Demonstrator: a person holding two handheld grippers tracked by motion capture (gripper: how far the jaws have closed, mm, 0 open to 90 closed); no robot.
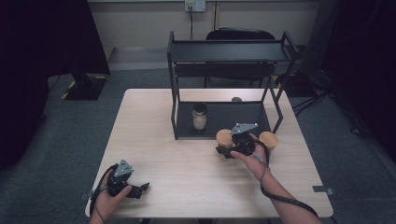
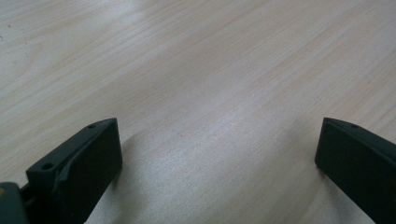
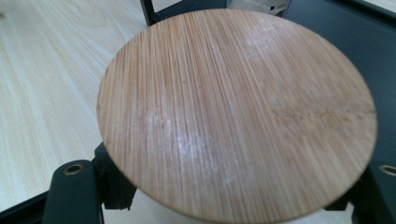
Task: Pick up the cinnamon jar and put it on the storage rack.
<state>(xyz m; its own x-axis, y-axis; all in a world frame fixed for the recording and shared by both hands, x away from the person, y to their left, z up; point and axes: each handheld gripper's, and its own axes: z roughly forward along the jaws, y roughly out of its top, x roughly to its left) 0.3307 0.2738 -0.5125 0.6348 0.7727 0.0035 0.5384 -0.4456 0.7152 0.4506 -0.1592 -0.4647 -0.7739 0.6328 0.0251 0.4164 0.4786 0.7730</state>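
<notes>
My right gripper (image 1: 227, 150) is clamped on a jar (image 3: 233, 116) — its round bamboo lid sits just above my jaws, over them both, at the front edge of the black rack (image 1: 224, 51). Beyond the lid stands another jar (image 1: 200, 116) on the rack's lower shelf. My left gripper (image 1: 140, 187) rests spread wide — just bare table (image 2: 196, 84) between its jaws.

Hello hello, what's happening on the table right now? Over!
Right gripper shut on bamboo-lidded jar at shelf front. Left gripper open. Second lidded jar close beside.
</notes>
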